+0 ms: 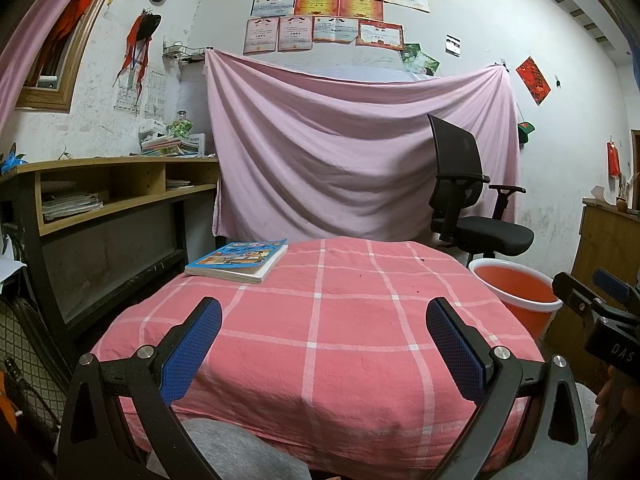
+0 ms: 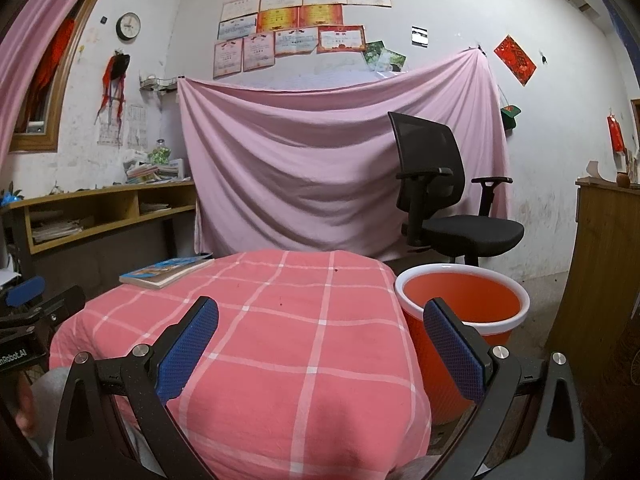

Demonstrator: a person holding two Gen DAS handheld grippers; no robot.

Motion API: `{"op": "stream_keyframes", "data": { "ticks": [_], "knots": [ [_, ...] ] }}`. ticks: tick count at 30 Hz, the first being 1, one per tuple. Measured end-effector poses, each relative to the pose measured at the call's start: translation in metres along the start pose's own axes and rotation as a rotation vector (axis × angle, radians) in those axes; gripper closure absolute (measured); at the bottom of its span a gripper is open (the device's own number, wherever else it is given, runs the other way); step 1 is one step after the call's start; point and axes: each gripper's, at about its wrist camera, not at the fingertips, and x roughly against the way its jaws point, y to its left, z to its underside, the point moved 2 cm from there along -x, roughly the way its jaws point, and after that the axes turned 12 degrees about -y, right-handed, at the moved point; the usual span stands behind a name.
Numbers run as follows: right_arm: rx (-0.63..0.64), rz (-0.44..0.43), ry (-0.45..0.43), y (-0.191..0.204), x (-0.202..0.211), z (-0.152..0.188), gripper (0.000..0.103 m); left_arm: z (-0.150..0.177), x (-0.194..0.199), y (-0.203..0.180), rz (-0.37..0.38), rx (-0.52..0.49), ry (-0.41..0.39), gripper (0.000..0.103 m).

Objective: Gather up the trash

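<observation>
Both the left gripper [image 1: 324, 320] and right gripper [image 2: 320, 320] hover wide open and empty over the pink checked tablecloth [image 1: 340, 320]. The orange bin [image 2: 464, 304] sits just beside the table, presumably for easy drops; no obvious trash visible.

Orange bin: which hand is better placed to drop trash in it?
Right, probably. The orange bin sits just past the right tongs, beside the checked table. The left tongs face the tabletop. Both open, empty.

We are seeing a book [image 1: 238, 261] lying on the bench's [image 1: 320, 340] far left corner, a bucket [image 2: 464, 312] standing just right of it, a chair [image 2: 448, 200] sitting behind.
</observation>
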Motion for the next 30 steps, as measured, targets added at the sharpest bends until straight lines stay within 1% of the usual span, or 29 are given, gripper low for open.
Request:
{"op": "stream_keyframes", "data": {
  "ticks": [30],
  "knots": [
    [0.005, 0.001, -0.004, 0.0014, 0.0011, -0.0013, 0.0, 0.0, 0.0004, -0.0016, 0.001, -0.001, -0.001, 0.003]
  ]
}}
